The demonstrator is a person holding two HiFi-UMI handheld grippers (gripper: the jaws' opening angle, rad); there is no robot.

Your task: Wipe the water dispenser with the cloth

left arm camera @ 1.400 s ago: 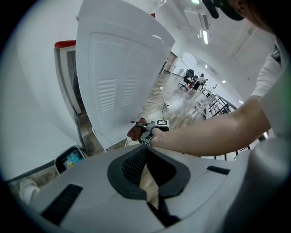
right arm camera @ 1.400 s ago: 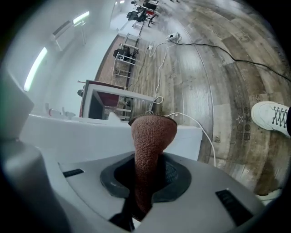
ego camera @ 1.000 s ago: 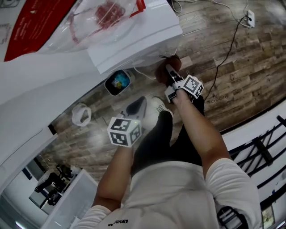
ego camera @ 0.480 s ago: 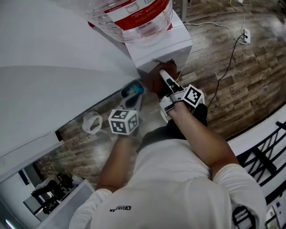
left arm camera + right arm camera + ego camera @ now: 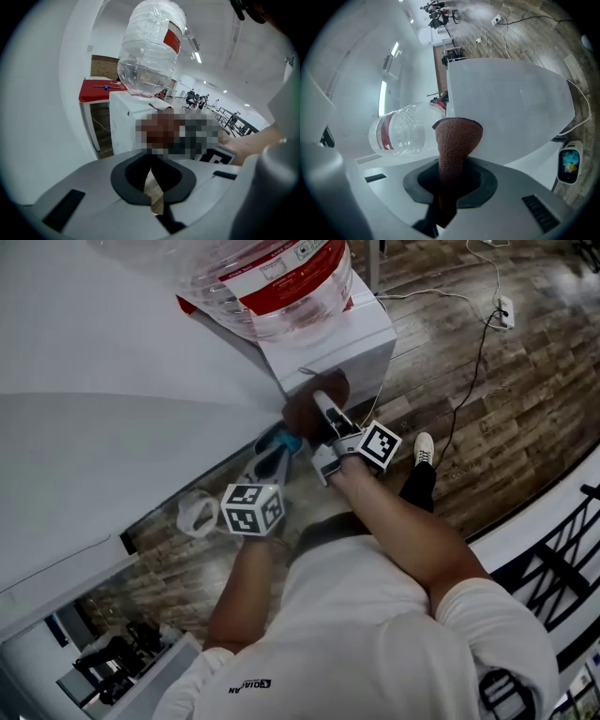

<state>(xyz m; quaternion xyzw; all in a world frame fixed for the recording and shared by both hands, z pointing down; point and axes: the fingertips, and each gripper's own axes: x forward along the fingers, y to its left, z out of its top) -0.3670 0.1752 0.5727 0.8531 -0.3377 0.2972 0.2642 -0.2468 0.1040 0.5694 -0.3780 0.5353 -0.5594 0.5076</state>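
Observation:
The white water dispenser (image 5: pixel 330 341) stands on the wooden floor with a clear bottle (image 5: pixel 272 273) on top. My right gripper (image 5: pixel 323 412) is shut on a brown cloth (image 5: pixel 302 412), which touches the dispenser's near lower corner. In the right gripper view the cloth (image 5: pixel 457 140) sticks up out of the right gripper (image 5: pixel 449 183) in front of the dispenser's white side (image 5: pixel 511 103). The left gripper (image 5: pixel 270 463) hangs just left of it, jaws together and holding nothing. In the left gripper view the left gripper (image 5: pixel 153 187) faces the dispenser (image 5: pixel 129 124).
A small blue-and-white device (image 5: pixel 281 440) and a white ring-shaped object (image 5: pixel 197 514) lie on the floor by the white wall. A cable runs to a power strip (image 5: pixel 503 310). A black rack (image 5: pixel 562 568) stands at the right. A red table (image 5: pixel 96 89) stands behind the dispenser.
The right gripper has brought the cloth up against the dispenser's corner. The left gripper has followed and closed in toward the dispenser. The head view has tilted, showing the bottle more upright.

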